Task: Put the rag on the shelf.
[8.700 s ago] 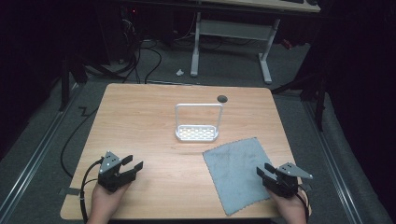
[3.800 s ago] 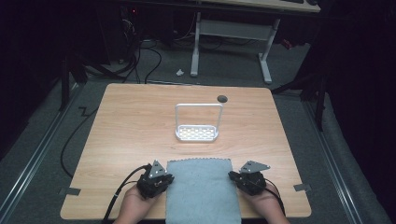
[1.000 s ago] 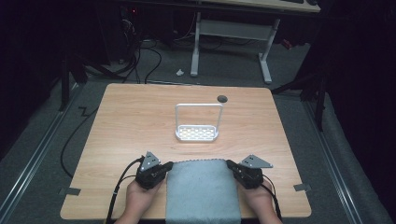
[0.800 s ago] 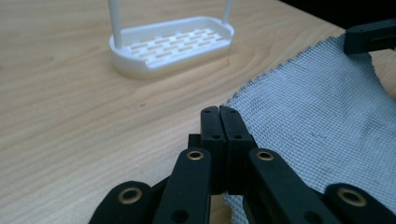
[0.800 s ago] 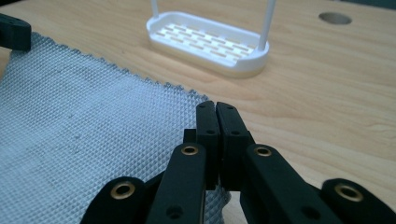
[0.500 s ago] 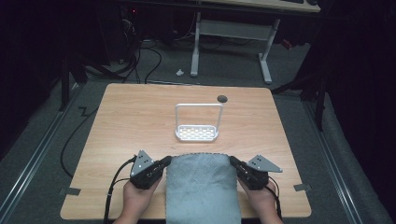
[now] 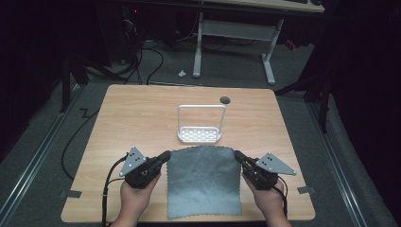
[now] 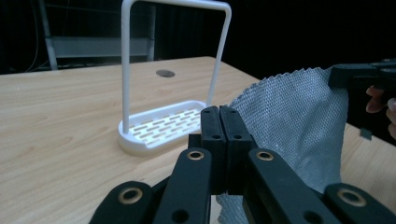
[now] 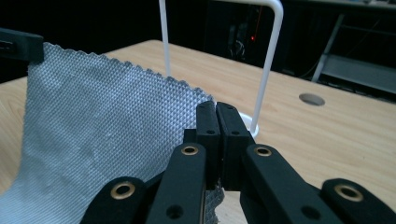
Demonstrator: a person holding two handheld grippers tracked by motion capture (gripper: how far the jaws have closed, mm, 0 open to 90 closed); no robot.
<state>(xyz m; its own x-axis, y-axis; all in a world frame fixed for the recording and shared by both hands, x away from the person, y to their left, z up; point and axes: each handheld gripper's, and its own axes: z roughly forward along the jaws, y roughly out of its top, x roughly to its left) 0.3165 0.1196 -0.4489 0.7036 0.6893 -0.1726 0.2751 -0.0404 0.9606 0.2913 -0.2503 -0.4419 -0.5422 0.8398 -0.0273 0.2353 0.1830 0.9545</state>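
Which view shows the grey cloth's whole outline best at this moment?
The high view: the grey cloth shows whole, with the left gripper and the right gripper at its far corners. The left gripper view gives its raised far edge beyond shut jaws. The right gripper view gives a close look at its weave, cut off at the bottom.

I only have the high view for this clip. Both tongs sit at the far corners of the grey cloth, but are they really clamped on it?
Observer: Yes. In the left gripper view the left tongs are shut on a corner of the grey cloth.
Operator: And the right one?
Observer: The right tongs are shut on the cloth's other far corner, and the fabric hangs away from the jaws.
Operator: Is that far edge on the table or lifted?
Observer: Lifted. It stands up off the wooden table, with the white rack just beyond it.
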